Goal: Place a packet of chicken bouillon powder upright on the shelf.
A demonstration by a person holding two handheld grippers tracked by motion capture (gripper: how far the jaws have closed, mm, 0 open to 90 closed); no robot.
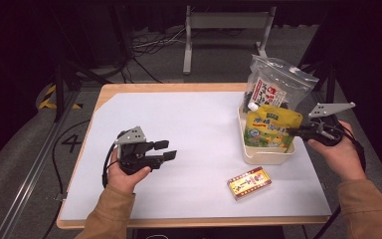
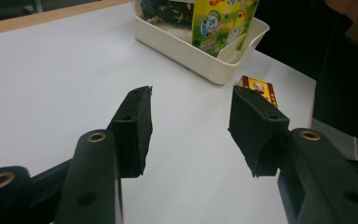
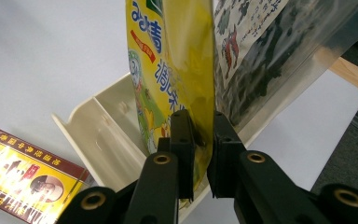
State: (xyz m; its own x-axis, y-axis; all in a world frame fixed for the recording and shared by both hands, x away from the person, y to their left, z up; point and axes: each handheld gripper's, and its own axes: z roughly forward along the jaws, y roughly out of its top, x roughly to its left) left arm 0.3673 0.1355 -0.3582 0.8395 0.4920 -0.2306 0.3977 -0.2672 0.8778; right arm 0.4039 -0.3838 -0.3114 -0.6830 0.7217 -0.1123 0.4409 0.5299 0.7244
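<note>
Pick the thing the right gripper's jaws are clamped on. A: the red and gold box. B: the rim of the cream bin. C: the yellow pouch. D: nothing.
C: in the right gripper view, the right gripper pinches the edge of the yellow pouch standing in the cream bin; the red and gold box lies apart on the table.

The white tabletop (image 1: 194, 144) is brightly lit while the surroundings stay dark. In the right gripper view, glare streaks the yellow pouch (image 3: 177, 74), and the nearest tongs blur at six o'clock.
</note>
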